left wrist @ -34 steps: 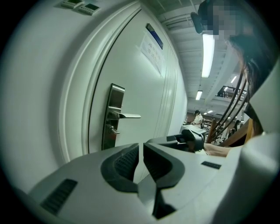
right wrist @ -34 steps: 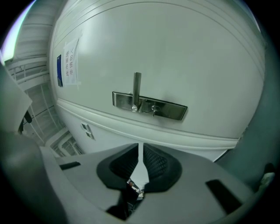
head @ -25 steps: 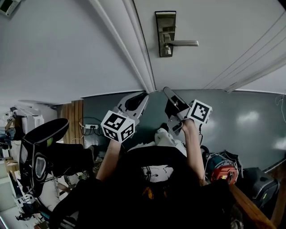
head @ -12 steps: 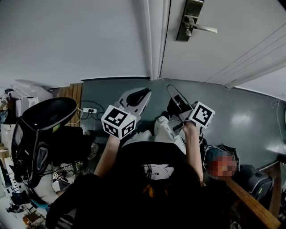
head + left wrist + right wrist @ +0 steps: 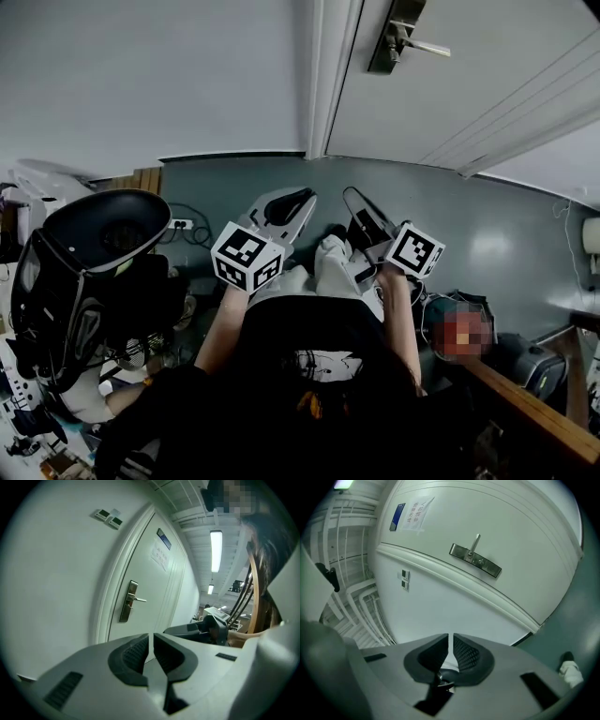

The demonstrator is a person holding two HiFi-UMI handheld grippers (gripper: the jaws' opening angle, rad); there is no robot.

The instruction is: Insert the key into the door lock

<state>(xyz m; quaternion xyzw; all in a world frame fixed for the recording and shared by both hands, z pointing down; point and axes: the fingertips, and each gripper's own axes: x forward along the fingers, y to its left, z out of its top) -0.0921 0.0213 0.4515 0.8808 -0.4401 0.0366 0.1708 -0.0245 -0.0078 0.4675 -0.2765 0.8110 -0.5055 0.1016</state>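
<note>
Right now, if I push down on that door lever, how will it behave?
The lever looks like rigid metal, so it probably won't flex. It juts sideways from its plate, so it likely pivots down, perhaps sprung. Its smooth shine suggests jaws could slip.

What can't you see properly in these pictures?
- Keyhole: somewhere on the lock plate, but too small to find in any view.
- Lock plate's top: cut off by the head view's top edge.
- Key: the right hand-held gripper has its jaws nearly together on a small shiny thing low down. Too little shows to call it a key.
- Door notice: print too small and blurred in the right gripper view.
</note>
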